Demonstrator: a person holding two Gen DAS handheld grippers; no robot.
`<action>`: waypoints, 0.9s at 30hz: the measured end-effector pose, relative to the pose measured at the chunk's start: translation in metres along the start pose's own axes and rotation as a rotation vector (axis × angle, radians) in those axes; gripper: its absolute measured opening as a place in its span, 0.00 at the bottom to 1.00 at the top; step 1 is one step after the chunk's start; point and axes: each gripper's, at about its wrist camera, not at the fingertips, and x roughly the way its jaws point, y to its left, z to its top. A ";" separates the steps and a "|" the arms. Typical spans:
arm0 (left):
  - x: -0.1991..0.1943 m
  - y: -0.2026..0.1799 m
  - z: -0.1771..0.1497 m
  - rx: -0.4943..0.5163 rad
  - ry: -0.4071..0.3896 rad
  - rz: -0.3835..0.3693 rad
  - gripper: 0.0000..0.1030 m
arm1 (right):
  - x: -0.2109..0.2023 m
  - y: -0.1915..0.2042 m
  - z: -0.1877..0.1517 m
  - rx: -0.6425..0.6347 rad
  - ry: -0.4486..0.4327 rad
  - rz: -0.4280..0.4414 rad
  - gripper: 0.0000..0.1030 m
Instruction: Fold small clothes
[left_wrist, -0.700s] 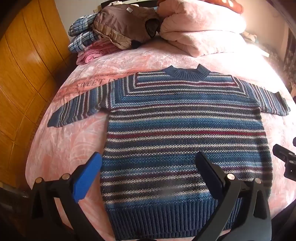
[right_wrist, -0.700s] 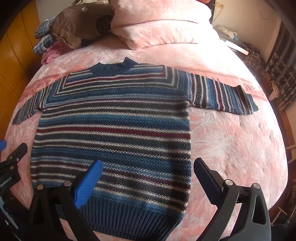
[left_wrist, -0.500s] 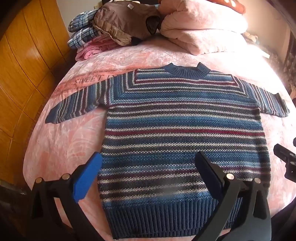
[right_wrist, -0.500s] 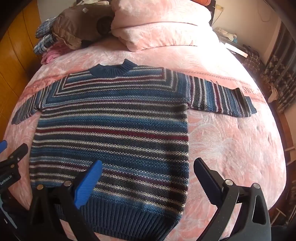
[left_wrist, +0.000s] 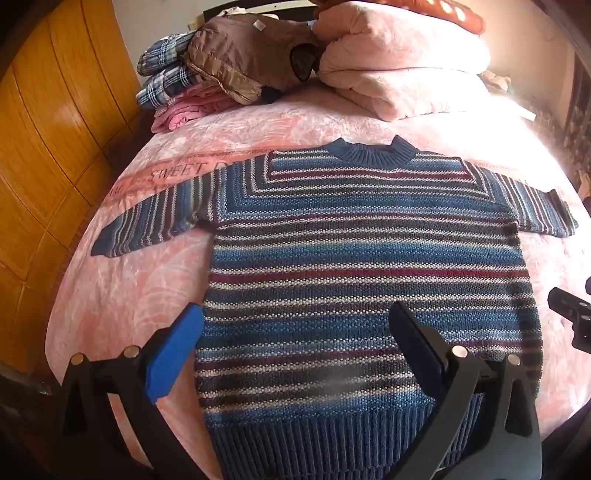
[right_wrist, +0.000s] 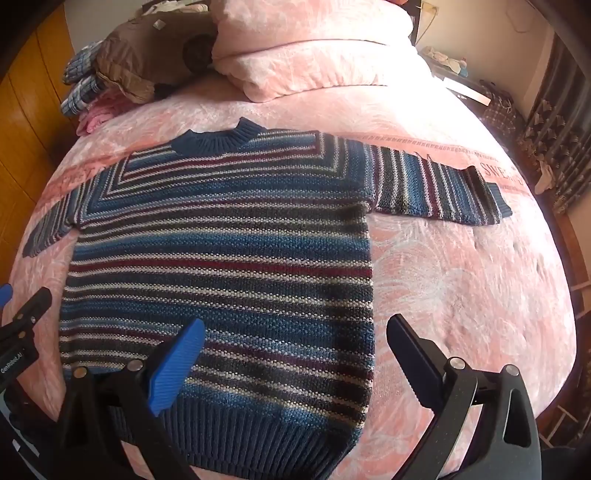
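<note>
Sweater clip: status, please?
Left gripper open, right gripper open, both empty above the hem. Sweater flat on the bed, sleeves spread, unfolded. Nothing on it.

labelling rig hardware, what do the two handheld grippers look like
Both match: the left gripper and right gripper have black angular plastic frames with round silver pivot pins. Each carries one bright blue ribbed pad on its left finger and a dark one opposite. White lettering marks the left gripper's side in the right wrist view.

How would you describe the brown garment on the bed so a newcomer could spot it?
On the pink bed, look past the striped sweater to the far pile. The brown puffy garment tops the plaid and pink clothes, beside the pink bedding; it alone is brown.
</note>
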 end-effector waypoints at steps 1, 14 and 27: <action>0.001 0.000 -0.001 -0.002 0.001 0.000 0.96 | 0.000 0.000 0.000 -0.001 0.000 0.001 0.96; 0.006 0.000 -0.003 -0.003 0.002 0.012 0.96 | 0.000 -0.001 0.003 0.002 -0.013 -0.002 0.96; 0.008 -0.001 -0.003 -0.005 0.003 0.014 0.97 | 0.001 -0.005 0.003 0.012 -0.014 0.010 0.96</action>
